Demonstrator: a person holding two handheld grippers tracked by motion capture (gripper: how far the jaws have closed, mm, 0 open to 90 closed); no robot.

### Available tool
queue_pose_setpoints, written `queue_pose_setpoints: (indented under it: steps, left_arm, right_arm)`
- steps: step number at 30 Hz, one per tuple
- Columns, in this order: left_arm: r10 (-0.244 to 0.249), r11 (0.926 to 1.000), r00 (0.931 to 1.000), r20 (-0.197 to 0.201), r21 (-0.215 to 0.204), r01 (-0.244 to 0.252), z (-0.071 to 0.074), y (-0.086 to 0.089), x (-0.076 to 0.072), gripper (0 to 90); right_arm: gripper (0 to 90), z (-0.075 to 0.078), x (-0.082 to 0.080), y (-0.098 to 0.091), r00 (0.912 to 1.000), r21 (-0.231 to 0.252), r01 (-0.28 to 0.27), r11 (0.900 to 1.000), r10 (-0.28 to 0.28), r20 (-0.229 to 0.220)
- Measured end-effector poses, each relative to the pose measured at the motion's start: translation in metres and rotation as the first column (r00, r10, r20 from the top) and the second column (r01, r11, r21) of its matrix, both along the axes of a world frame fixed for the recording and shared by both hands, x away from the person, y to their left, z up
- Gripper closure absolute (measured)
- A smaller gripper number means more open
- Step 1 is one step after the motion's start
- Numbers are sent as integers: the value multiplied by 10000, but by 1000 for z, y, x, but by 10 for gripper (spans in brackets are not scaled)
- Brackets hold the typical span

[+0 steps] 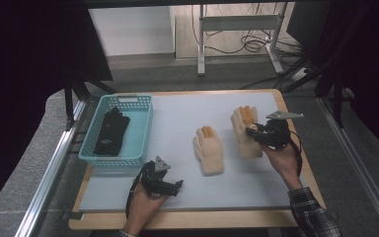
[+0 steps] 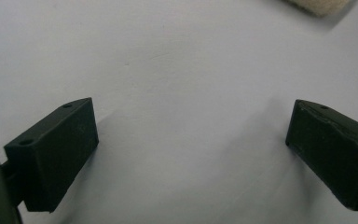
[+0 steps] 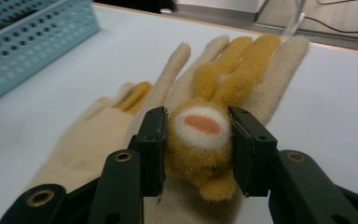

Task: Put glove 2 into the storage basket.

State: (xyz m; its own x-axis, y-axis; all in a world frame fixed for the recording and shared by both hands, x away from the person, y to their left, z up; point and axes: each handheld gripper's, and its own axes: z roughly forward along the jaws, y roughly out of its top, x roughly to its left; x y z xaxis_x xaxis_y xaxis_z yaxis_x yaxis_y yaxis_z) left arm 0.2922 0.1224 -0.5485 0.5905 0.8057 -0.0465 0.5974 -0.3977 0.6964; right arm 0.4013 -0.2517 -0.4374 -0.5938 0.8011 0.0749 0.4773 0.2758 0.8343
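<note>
Two cream gloves lie on the pale mat; the right gripper [image 3: 198, 140] pinches the plush yellow animal face, white muzzle with orange patch, on the far glove [image 3: 261, 79] at the mat's two o'clock. The left gripper [image 2: 191, 144], at seven o'clock, gapes wide, holding nothing.

High view: above the near edge, facing forward and down over the whole table [image 1: 177, 197], basket [image 1: 140, 123] at 10 o'clock.
Left gripper view: very close, facing down on bare table between its jaws.
Right gripper view: low, close, facing the gloves.
Shared: right-hand glove [image 1: 244, 131] [image 3: 279, 88], left-hand glove [image 1: 209, 153] [image 3: 88, 140].
</note>
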Motion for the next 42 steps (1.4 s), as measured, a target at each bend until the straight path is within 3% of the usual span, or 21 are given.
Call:
queue_pose_setpoints:
  steps: [10,19,35,38,42]
  left_arm:
    - [-15,10000,10000,17,9,15,0,0,0,25]
    - [-9,10000,10000,12,14,9,0,0,0,26]
    - [17,10000,10000,12,-31,-17,0,0,0,26]
    - [18,10000,10000,13,-32,-18,0,0,0,26]
    - [14,10000,10000,9,-27,-14,0,0,0,26]
  right_arm:
    - [583,-4,-22,64,9943,317,-988,9946,999,-384]
    - [583,-23,-22,106,9929,192,-1021,9946,1031,-599]
    - [553,-59,-13,117,9961,-681,-547,9962,497,-724]
    - [502,-65,-12,117,9951,-792,-626,9949,561,-818]
    - [406,-58,-12,112,9938,-635,-850,9944,800,-769]
